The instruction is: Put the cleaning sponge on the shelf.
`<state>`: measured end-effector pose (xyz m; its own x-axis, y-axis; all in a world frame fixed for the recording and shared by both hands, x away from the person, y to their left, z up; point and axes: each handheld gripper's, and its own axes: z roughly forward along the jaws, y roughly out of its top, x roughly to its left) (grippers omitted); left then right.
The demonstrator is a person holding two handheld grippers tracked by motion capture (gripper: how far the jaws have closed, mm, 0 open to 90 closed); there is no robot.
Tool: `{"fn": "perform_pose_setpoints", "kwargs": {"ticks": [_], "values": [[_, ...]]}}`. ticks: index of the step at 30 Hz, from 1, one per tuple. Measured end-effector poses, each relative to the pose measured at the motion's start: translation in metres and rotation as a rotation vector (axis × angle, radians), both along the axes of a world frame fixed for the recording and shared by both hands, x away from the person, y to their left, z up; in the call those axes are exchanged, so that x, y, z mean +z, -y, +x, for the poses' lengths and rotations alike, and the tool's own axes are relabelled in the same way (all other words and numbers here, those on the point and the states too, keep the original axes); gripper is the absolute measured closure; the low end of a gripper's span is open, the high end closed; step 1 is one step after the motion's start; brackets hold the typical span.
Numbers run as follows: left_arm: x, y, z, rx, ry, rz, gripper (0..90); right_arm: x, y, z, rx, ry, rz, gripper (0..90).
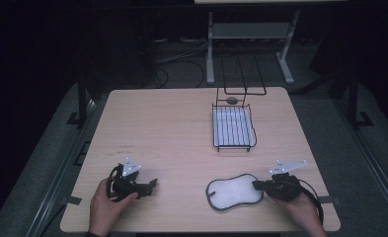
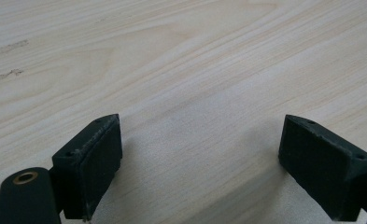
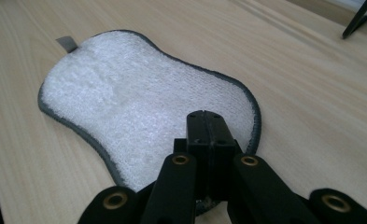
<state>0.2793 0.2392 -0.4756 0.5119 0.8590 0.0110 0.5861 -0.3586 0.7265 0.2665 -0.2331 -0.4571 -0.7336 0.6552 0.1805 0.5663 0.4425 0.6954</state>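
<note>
My right gripper lay low over the near right part of the desk, its fingers pressed flat together, pad to pad. In the right gripper view their tips sat over the near edge of the white scrubbing pad, but whether any of its dark-bound rim was pinched between them I could not tell. The pad lay flat on the desk, close to the front edge and right of centre, with a small grey loop sticking out at its far end. My left gripper rested well apart from it, on the near left of the desk, and its fingers stood wide open with nothing but bare wood between them. Farther back, right of centre, stood a wire dish rack on a white tray, well clear of both my hands.
</note>
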Motion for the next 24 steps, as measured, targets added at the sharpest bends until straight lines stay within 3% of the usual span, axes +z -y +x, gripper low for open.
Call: {"fn": "perform_pose_setpoints", "kwargs": {"ticks": [17, 24], "values": [[0.000, 0.000, 0.000, 0.000, 0.000, 0.000, 12.7, 0.000, -0.009, 0.014, -0.007, 0.024, -0.015, 90.0], [0.000, 0.000, 0.000, 0.000, 0.000, 0.000, 12.7, -0.001, -0.016, 0.028, -0.015, 0.043, -0.025, 90.0]]}}
